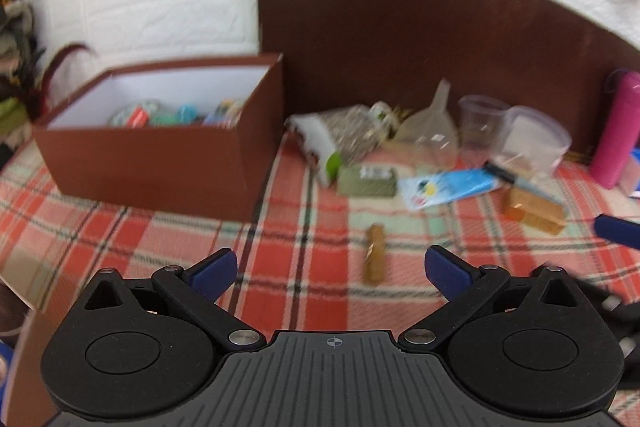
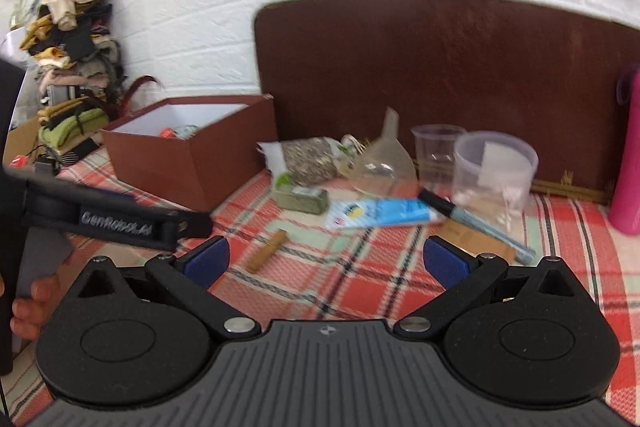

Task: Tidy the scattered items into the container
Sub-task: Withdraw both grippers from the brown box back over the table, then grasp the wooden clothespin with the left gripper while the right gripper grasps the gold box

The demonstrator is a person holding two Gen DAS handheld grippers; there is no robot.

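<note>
Above the plaid blanket (image 1: 168,239), both the left gripper (image 1: 331,269) and right gripper (image 2: 326,261) hover spread wide, empty, near the brown box (image 1: 160,163).

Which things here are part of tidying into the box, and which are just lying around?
Part of the job:
brown cardboard box
clear plastic funnel
blue flat packet
olive green block
small tan stick
black-capped marker

Just lying about:
pile of folded clothes
brown headboard panel
</note>
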